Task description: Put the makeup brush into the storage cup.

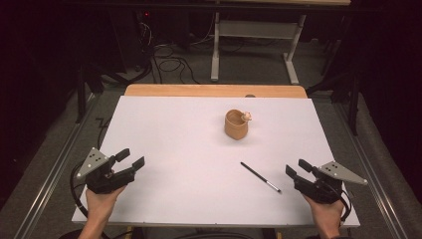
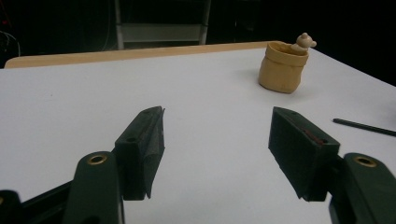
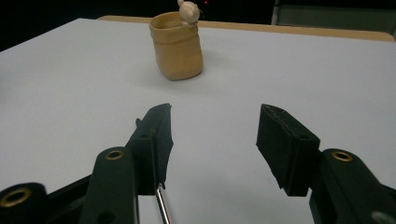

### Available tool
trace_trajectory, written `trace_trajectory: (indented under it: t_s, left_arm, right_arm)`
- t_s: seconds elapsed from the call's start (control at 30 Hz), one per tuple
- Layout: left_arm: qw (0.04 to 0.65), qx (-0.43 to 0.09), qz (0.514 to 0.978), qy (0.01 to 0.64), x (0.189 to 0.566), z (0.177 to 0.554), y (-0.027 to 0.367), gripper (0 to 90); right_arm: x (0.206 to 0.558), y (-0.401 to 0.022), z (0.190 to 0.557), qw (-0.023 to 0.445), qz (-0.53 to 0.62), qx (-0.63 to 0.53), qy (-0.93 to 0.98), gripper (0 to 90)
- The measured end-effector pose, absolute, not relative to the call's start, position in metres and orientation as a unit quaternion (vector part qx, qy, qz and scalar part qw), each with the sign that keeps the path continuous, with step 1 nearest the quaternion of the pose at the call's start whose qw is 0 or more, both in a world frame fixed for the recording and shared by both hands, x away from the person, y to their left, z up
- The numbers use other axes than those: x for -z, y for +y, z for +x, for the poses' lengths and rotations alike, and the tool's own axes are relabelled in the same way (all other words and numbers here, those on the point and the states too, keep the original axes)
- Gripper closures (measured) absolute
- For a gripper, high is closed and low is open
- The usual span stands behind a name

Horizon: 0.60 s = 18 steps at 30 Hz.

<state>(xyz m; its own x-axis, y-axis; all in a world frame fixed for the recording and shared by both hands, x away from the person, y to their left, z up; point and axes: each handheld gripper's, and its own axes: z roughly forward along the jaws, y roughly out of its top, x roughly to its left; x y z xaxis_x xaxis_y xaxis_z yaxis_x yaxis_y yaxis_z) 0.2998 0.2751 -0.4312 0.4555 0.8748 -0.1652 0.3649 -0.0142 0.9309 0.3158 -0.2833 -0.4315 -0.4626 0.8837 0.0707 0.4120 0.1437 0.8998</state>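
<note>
High view: a thin black pen [image 1: 260, 177] with a silvery tip lies flat on the white worktop [image 1: 189, 149], slanting toward the near right, just beside the right gripper [image 1: 296, 168] and well apart from the left gripper [image 1: 130, 158]. Farther back, near the middle, stands a tan sack-shaped pot [image 1: 235, 124] with a small bear figure [image 1: 246, 117] at its rim.

The pen is probably light and stiff, with a smooth, round barrel that may roll or slide away if nudged from one side. Lying flush on the sheet, it leaves little room under it, so I judge the best hold is across the middle of the barrel, pads square to its length and coming straight down on it. The metal end looks slicker than the black part and is best avoided.

In the right gripper view the silvery end of the pen [image 3: 161, 210] shows low down, right by the left-hand jaw and partly hidden behind it, not in the gap. The right jaws stand apart with nothing between them. The left jaws, seen in the left gripper view, are likewise spread wide and hold nothing; there the pen [image 2: 364, 127] lies off to the right, the pot [image 2: 283, 67] beyond it.
</note>
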Motion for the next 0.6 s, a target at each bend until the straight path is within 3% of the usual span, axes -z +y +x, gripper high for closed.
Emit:
trace_trajectory:
  t_s: [0.6]
  left_arm:
    - [0.528, -0.239, 0.673, 0.460, 0.4313, 0.3015, 0.2729, 36.2]
  right_arm:
    - [0.4249, -0.2760, 0.3163, 0.236, 0.440, -0.461, 0.734, 52.4]
